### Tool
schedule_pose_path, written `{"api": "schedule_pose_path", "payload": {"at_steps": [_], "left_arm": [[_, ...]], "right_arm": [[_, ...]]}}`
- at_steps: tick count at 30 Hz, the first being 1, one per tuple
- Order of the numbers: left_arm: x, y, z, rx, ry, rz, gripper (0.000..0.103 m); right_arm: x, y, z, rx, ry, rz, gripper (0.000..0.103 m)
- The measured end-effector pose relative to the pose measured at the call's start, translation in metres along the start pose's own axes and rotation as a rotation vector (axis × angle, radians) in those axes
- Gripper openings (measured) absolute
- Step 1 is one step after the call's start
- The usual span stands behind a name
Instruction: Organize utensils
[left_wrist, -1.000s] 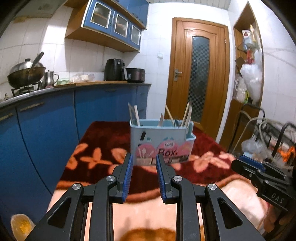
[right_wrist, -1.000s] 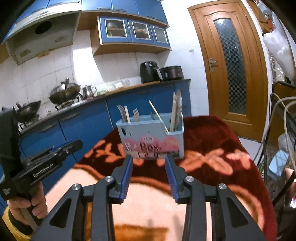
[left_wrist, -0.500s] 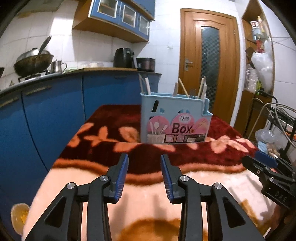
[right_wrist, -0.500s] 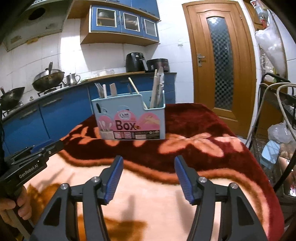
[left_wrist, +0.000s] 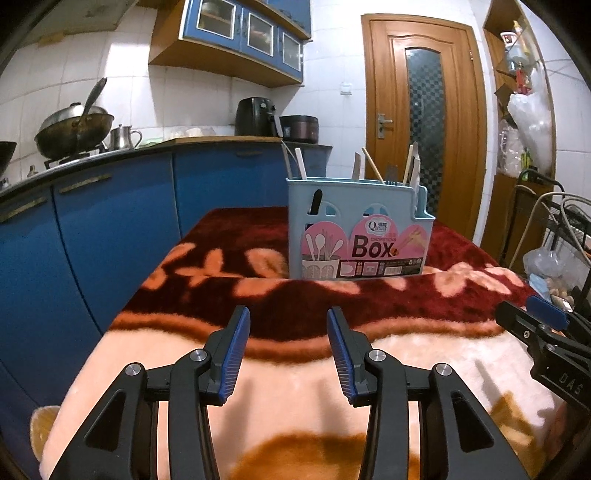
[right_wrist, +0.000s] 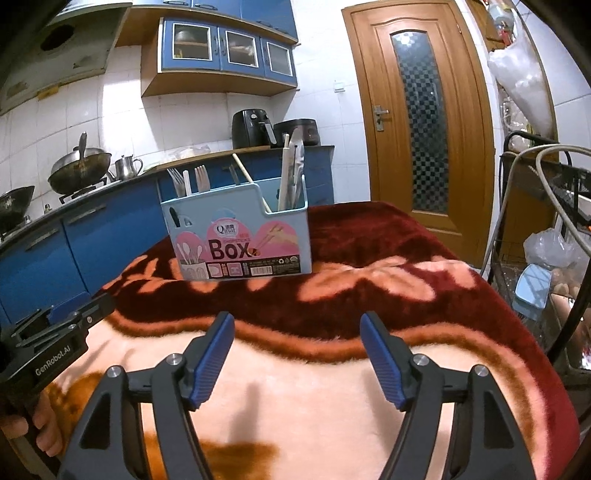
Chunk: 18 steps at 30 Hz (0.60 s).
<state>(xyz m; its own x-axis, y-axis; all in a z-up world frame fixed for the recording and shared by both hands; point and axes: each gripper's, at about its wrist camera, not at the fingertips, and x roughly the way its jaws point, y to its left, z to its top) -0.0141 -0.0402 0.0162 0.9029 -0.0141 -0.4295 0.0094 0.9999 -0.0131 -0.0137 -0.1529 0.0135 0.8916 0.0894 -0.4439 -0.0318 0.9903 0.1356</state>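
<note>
A light blue utensil box (left_wrist: 358, 229) (right_wrist: 240, 236) with a pink "Box" label stands upright on the red part of a flowered blanket. Chopsticks, forks and spoons stick up out of its compartments. My left gripper (left_wrist: 288, 321) hovers low over the peach part of the blanket, short of the box, its jaws opening with nothing between them. My right gripper (right_wrist: 297, 325) sits beside it to the right, also short of the box, jaws opening wider and empty. Each gripper shows at the edge of the other's view.
The blanket (left_wrist: 295, 387) covers a table. Blue kitchen cabinets (left_wrist: 110, 229) run along the left, with a wok (left_wrist: 74, 129) and kettle on the counter. A wooden door (left_wrist: 421, 140) is behind; a wire rack (right_wrist: 546, 258) with bags stands to the right.
Both grippers have sunk towards the blanket and tilted more level, so the box sits higher in view. Both pairs of jaws have spread apart.
</note>
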Motion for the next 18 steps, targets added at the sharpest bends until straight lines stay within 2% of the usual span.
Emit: {"api": "schedule_pose_path", "payload": {"at_steps": [18], "left_arm": [[0.0012,-0.0002,-0.0022,-0.012,-0.002,0.013,0.044]], "right_arm": [[-0.0045,0.0040,-0.0032,-0.027,-0.041,-0.013,0.073]]}}
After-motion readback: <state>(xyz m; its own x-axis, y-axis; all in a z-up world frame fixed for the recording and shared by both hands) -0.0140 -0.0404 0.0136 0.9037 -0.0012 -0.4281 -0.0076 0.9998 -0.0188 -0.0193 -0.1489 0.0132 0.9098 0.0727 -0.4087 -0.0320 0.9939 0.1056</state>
